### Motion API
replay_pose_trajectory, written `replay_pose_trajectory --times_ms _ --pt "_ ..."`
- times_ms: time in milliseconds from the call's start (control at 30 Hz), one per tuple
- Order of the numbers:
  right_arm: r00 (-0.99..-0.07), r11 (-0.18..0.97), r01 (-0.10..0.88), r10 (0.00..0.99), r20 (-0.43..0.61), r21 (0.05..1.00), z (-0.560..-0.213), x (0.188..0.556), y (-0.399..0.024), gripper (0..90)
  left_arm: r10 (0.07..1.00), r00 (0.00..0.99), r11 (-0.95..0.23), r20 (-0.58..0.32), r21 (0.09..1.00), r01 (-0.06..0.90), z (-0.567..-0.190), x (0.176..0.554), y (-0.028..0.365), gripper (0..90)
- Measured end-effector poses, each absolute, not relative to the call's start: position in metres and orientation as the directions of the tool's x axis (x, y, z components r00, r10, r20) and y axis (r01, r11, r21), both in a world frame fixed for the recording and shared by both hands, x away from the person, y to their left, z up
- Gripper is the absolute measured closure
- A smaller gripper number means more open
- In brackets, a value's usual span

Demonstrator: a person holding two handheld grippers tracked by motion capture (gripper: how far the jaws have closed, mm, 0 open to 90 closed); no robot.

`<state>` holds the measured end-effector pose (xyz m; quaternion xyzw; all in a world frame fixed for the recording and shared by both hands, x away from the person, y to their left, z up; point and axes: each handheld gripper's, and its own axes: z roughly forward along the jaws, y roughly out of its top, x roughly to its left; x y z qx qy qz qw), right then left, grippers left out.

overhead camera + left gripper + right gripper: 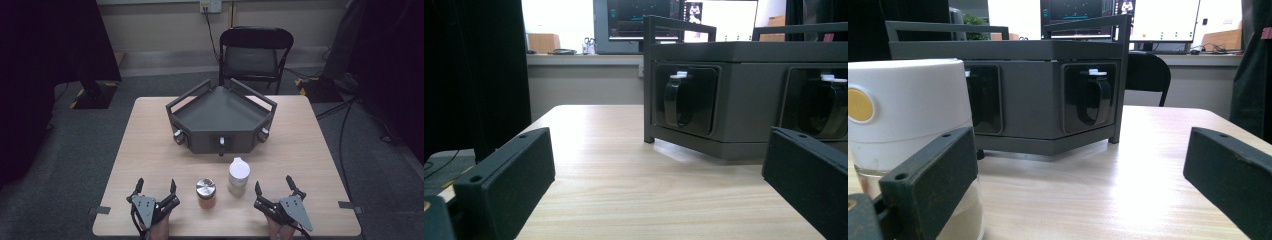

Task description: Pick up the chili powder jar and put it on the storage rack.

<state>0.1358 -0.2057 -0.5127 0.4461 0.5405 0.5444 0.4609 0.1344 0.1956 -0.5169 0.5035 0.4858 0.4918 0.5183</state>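
My left gripper point(155, 187) rests near the table's front edge at the left, jaws wide open and empty. My right gripper point(273, 184) sits at the front right, also open with nothing between its fingers. Between them stand two jars: a short one with a silver lid and orange contents point(205, 193), and a taller one with a white lid point(238, 175) just left of the right gripper. That white-lidded jar point(908, 130) looms at the left of the right gripper view. A dark grey angular rack point(220, 121) with round knobs stands mid-table beyond them.
A black folding chair point(255, 55) stands behind the wooden table point(150, 150). In both gripper views the rack's recessed knobs point(676, 100) point(1093, 97) face me. Black stands and cables lie on the floor at either side. Bare tabletop stretches left and right of the rack.
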Motion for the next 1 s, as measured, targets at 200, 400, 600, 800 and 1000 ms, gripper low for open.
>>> replay_pose_trajectory --times_ms 200,400,600,800,1000 --pt "-0.175 0.009 -0.021 0.984 -0.013 1.0 -0.513 0.1356 -0.2054 0.0 0.999 0.044 0.008 -0.007 1.0 -0.021 -0.517 0.1343 0.1955 0.0" --pt "-0.173 0.01 -0.024 0.985 -0.014 1.0 -0.5136 0.1352 -0.205 0.0 0.999 0.044 0.008 -0.007 1.0 -0.022 -0.5171 0.1343 0.1956 0.0" --pt "-0.168 0.009 -0.025 0.986 -0.013 1.0 -0.5138 0.135 -0.2043 0.0 1.0 0.026 0.008 -0.007 1.0 -0.022 -0.5171 0.1343 0.1923 0.0" --pt "-0.169 0.008 -0.027 0.986 -0.013 1.0 -0.5141 0.1348 -0.2045 0.0 1.0 0.027 0.008 -0.007 1.0 -0.021 -0.517 0.1343 0.1924 0.0" --pt "-0.171 0.008 -0.026 0.985 -0.013 1.0 -0.514 0.135 -0.2048 0.0 0.999 0.034 0.008 -0.007 1.0 -0.021 -0.5169 0.1343 0.1935 0.0"
